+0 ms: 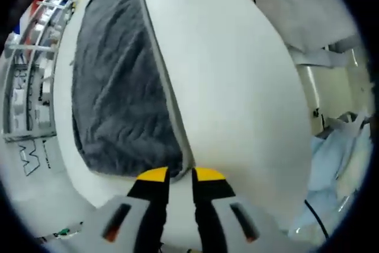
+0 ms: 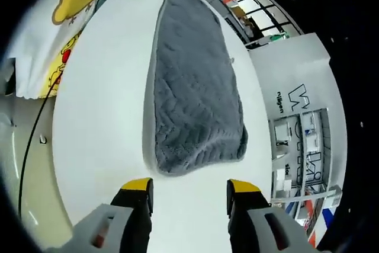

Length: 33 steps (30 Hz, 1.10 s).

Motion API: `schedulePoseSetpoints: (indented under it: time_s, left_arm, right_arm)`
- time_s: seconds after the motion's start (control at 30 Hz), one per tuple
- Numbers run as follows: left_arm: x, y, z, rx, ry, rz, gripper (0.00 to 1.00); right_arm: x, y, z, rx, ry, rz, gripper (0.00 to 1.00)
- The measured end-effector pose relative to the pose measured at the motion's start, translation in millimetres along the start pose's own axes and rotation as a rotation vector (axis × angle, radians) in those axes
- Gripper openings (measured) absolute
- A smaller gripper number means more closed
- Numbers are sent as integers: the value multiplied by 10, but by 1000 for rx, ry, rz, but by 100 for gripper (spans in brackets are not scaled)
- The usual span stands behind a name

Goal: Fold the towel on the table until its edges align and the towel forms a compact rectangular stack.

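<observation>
A grey towel (image 2: 195, 93) lies flat on the white tabletop (image 2: 100, 117), its long axis running away from you, near end rounded. Your left gripper (image 1: 180, 175) pinches the towel's near corner edge between narrow jaws. Your right gripper (image 2: 189, 189) hangs spread wide, holding nothing, just short of the towel's near end.

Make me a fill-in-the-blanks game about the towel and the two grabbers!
1. The towel is the colour ____.
2. It lies on a table that is ____ in colour.
3. The left gripper has its tips nearly together at the towel's ____.
4. The right gripper has its jaws wide ____, holding nothing.

Missing words: grey; white; edge; open
</observation>
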<state>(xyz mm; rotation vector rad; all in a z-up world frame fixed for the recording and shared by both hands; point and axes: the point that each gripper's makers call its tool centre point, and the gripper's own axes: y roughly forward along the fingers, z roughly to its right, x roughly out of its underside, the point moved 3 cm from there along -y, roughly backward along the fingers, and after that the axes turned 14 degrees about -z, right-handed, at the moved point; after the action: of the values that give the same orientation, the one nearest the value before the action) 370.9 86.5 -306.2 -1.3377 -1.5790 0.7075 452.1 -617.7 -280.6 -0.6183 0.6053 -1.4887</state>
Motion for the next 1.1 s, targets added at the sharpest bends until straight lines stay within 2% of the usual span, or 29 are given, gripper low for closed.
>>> schedulePoseSetpoints:
  time_s: [0.33,0.8,1.1]
  left_arm:
    - [-57,34,-6,2,16,3,14]
    - [-58,57,-21,2,12,-4,10]
    - [-39,75,-21,10,9,-4,8]
  right_arm:
    - [-69,69,-34,-42,-72,-24,48]
    - [-193,154,-83,-84,-122,6,41]
    - [-249,191,-155,-127,-149,16,25]
